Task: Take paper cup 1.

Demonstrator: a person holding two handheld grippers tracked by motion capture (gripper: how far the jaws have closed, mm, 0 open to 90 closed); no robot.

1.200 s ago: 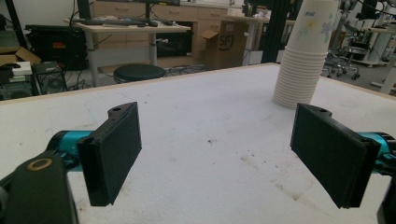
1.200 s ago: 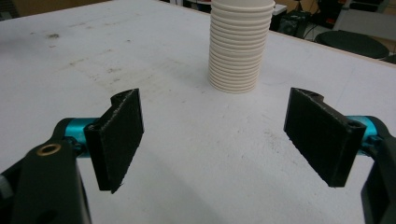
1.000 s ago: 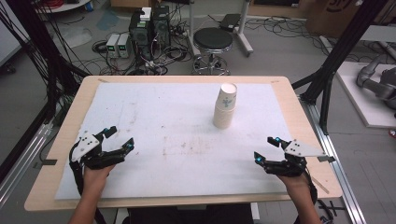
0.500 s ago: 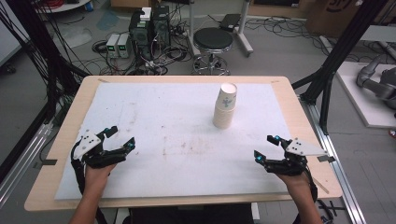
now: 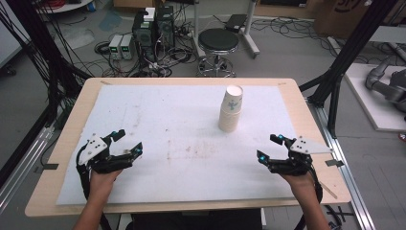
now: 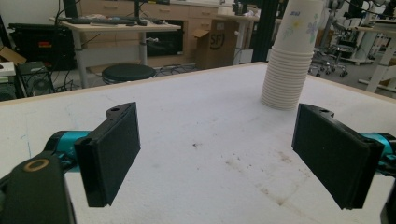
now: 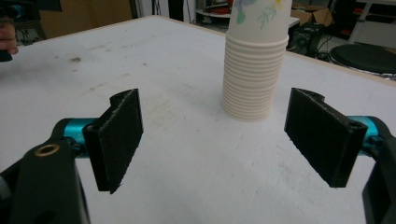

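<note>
Two grippers, jaws wide and empty, rest low at the near edge of the worktop; one cup stack stands beyond them.

The left gripper sits at the near left and the right gripper at the near right, well apart, each held by one hand. The stack of nested paper cups stands upright on the white sheet, right of centre and nearer the right gripper. Nothing lies between either gripper and the stack. On the floor past the far edge stand one black stool and some electronics boxes among cables.
</note>
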